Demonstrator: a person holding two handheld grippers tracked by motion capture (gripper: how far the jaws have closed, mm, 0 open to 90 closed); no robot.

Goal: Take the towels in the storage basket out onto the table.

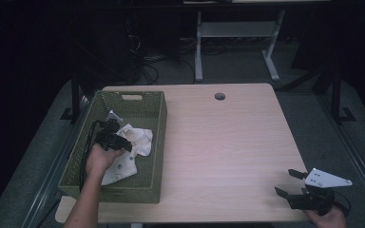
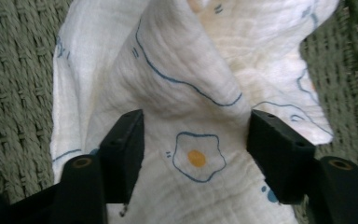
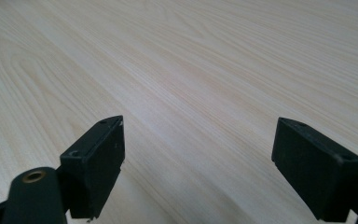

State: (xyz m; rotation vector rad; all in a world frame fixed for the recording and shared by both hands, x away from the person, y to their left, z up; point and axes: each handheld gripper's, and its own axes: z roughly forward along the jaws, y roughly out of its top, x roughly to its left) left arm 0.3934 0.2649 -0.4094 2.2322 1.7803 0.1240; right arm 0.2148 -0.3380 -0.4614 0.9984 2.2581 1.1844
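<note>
Near right: right hand-held gripper [image 1: 293, 186] idle over the bare surface [image 1: 228, 142], jaws wide apart, gripping nothing. Farther left, inside the green woven basket [image 1: 158, 118]: left hand-held gripper [image 2: 196, 140], jaws apart astride a raised fold of the white egg-print cloth [image 2: 191, 84]. Best to press lower, pinch that ridge squarely, then lift clear of the weave.

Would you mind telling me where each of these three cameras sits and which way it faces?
High view: above the person's side, looking forward and down on the table; forearms, hands, left gripper and right gripper show.
Left gripper view: rides the left gripper, facing down into the green basket at the white cloth; open jaws show.
Right gripper view: rides the right gripper, facing along bare tabletop; open jaws show.
Shared: high and left gripper views both show cloth and basket.
</note>
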